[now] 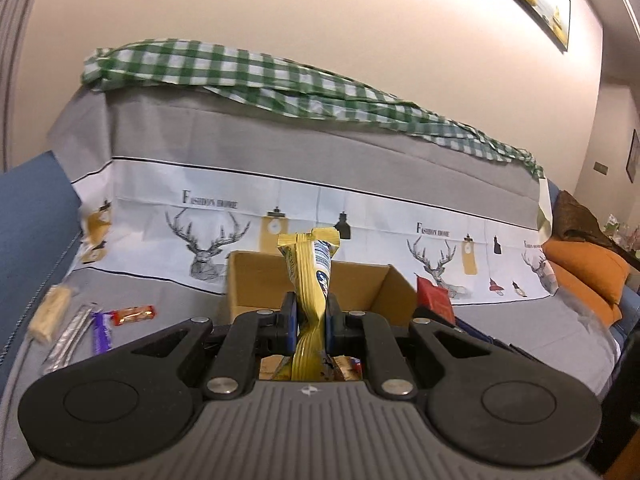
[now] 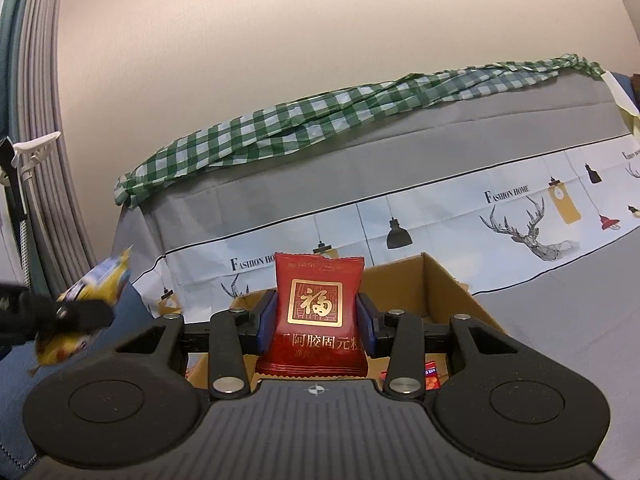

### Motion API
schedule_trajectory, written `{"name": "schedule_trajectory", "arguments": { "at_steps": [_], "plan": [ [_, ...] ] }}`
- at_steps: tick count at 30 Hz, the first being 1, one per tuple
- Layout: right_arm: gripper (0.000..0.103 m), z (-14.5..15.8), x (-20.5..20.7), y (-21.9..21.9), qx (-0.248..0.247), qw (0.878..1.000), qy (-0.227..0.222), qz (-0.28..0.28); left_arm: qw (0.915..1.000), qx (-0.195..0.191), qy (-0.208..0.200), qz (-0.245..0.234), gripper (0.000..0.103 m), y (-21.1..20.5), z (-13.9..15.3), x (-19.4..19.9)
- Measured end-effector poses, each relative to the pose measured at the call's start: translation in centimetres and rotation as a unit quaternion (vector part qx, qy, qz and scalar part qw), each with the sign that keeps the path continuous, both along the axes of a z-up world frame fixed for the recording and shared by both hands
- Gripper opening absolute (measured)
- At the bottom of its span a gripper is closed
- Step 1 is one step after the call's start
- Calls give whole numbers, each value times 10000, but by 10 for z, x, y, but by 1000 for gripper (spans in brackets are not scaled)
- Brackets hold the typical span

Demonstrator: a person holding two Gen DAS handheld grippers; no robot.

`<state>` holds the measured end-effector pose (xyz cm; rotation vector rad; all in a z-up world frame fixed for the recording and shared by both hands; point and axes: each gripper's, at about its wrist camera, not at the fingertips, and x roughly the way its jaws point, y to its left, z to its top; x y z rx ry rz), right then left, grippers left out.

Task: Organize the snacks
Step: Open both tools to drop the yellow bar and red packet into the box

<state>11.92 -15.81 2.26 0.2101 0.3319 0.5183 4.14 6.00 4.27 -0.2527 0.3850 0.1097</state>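
The cardboard box (image 1: 308, 288) is the landmark here: it sits open on the grey cloth-covered sofa (image 1: 160, 288), and both held snacks hang just in front of and above its near rim.

The left gripper (image 1: 311, 322) is clenched on a yellow stick packet (image 1: 310, 280), which stands upright between the fingers (image 1: 289, 320) and is visibly pinched and twisted at the waist. The right gripper (image 2: 318, 320) grasps a red square pouch (image 2: 318, 304) by its two side edges, flat face toward the camera.

Several things could go wrong from here, in my judgement. The yellow packet is held at a narrow, crumpled point, so it could swivel or slip as it is lowered and land on the box rim instead of inside. The red pouch is gripped only by its edges (slick foil, by the look of it), and a small loosening could let it slide down early. The two grippers are close together over the box, the left one showing at the left edge of the right wrist view, so lowering both at once risks a knock. Letting go while short of the near wall would drop a snack in front of the box. More wrapped snacks (image 1: 134, 314) lie on the sofa to the left of the box, not yet gathered.
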Motion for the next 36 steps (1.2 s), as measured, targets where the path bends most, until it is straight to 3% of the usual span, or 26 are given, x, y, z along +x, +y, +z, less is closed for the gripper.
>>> {"name": "schedule_trajectory", "arguments": {
  "at_steps": [13,14,15,16,17,18,28,36],
  "plan": [
    [44,-1,-5,-4,172,9994,-72,-307,9997,13,-25,-228,16,-21,3,25],
    [47,-2,-4,-3,157,9994,-27,-323,9998,23,-33,-171,20,-21,4,25],
    [52,-2,-3,-2,110,9993,22,-357,9999,32,-25,-116,37,-20,4,25],
    [65,-3,-4,-1,84,9991,32,-410,10000,31,-16,-71,53,-19,2,24],
    [70,-3,-5,-1,86,9990,10,-447,10000,36,-20,-47,56,-18,1,22],
    [76,-2,-6,-2,103,9989,-10,-463,10000,72,-20,-36,57,-16,-1,18],
    [78,-3,-9,7,-131,9990,-27,-423,9983,516,-116,243,56,36,-49,-44],
    [80,-3,-12,16,-354,9984,-53,-427,9989,433,161,46,55,91,-62,-42]
  ]
}}
